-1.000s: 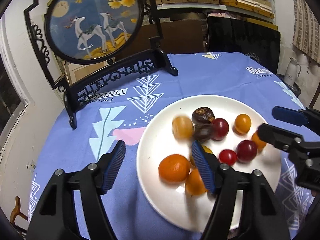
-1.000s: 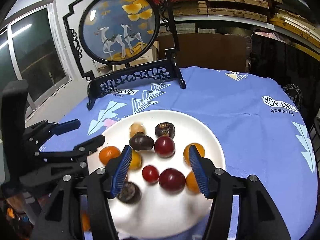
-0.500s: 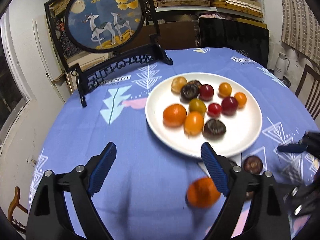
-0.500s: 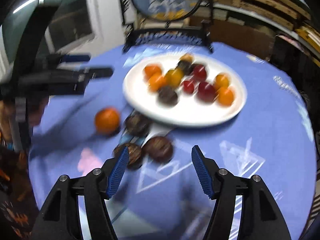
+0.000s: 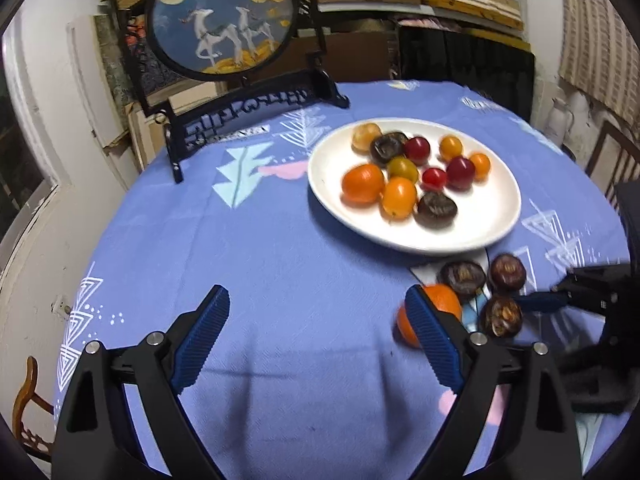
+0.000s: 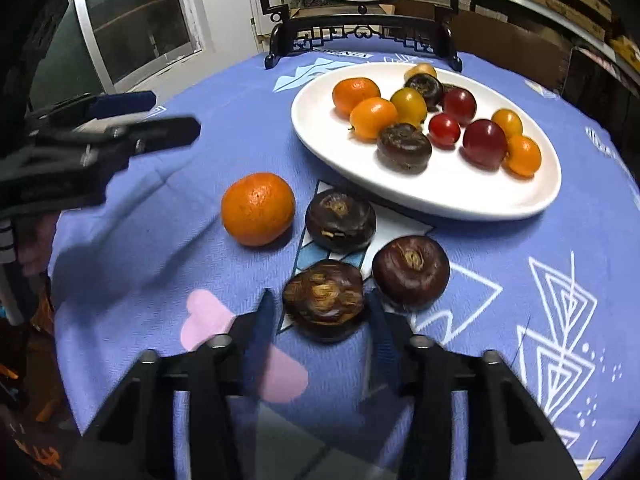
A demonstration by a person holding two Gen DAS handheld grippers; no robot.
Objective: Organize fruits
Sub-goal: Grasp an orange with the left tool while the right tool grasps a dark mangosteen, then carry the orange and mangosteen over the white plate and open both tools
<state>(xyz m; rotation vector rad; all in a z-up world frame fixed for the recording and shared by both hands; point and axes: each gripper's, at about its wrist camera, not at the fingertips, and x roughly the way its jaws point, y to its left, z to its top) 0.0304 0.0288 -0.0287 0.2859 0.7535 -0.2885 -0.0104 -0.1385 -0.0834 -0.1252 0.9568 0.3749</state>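
Plate (image 6: 432, 196) sits on the tablecloth (image 6: 160, 240), fruit clustered on it; in front of the plate, on the cloth, three water chestnuts (image 6: 340, 220) lie bunched together; the tangerine (image 6: 258, 209) sits just left of them; framed screen (image 5: 224, 16) stands behind the plate.

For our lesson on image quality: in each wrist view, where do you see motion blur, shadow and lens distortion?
Left wrist view: the round blue-clothed table bulges from fisheye distortion; a dark shadow lies between the fingers. Right wrist view: the right gripper has blurred blue pads, while the nearest dark brown round fruit is sharp.
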